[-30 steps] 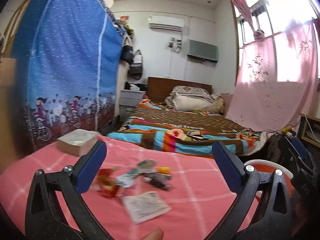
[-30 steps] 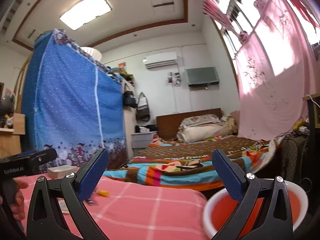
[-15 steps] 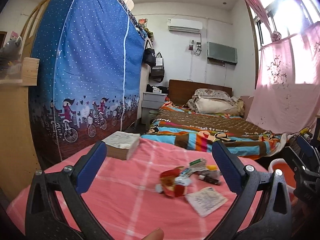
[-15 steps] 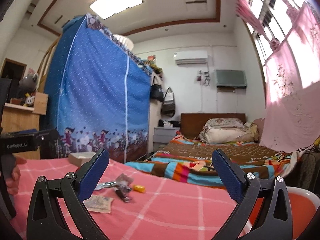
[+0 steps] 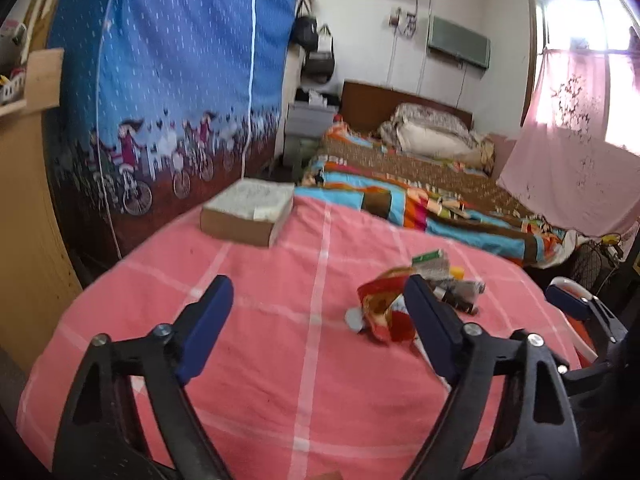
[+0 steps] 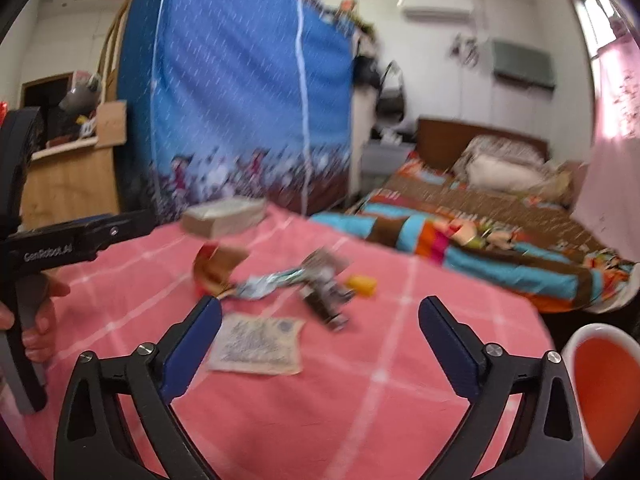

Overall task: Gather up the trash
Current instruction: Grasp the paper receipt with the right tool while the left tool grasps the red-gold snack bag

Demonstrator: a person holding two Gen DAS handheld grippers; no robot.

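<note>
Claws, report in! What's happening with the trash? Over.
Left claw and right claw both empty, jaws closing. Trash pile loose on the pink tablecloth, untouched. Orange bin at the table's right edge. Nothing blocking.

bare cloth (image 6: 380,408) ahead, box (image 5: 248,212) beyond

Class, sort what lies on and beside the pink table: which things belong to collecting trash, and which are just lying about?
Job:
red snack wrapper
silver wrapper
flat paper packet
yellow piece
orange bin

Lying about:
book
bed
</note>
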